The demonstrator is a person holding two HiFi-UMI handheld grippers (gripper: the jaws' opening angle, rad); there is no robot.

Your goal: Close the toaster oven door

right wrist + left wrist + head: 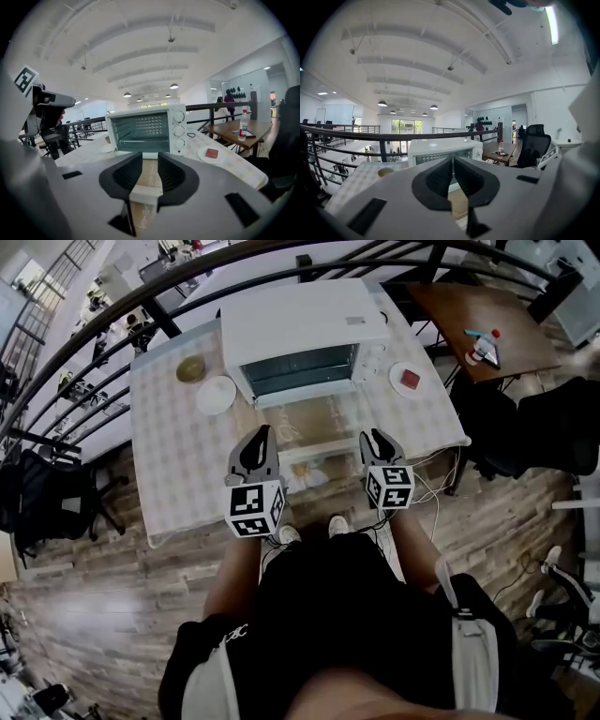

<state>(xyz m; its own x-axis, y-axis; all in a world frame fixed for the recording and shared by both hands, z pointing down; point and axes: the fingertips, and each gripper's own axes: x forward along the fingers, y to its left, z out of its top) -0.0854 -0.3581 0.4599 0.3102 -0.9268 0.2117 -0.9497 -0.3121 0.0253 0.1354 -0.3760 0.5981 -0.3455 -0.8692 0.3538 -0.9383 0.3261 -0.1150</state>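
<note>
Toaster oven door handle (146, 190) sits between parted jaws of right tool (150, 160); left tool (453, 161) closed, empty.

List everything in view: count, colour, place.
toaster oven: 1, white, table centre
door: 1, glass, folded down open
bowl: 1, yellowish, left of oven
left plate: 1, white, beside bowl
right plate: 1, white, red piece on it, right of oven
table: 1, checked cloth
side table: 1, brown, far right
bottle: 1, on side table
chairs: at least 2, black, both sides
railing: black, behind table
left hand-held gripper: grey, jaws together, empty
right hand-held gripper: grey, jaws apart, handle between
</note>
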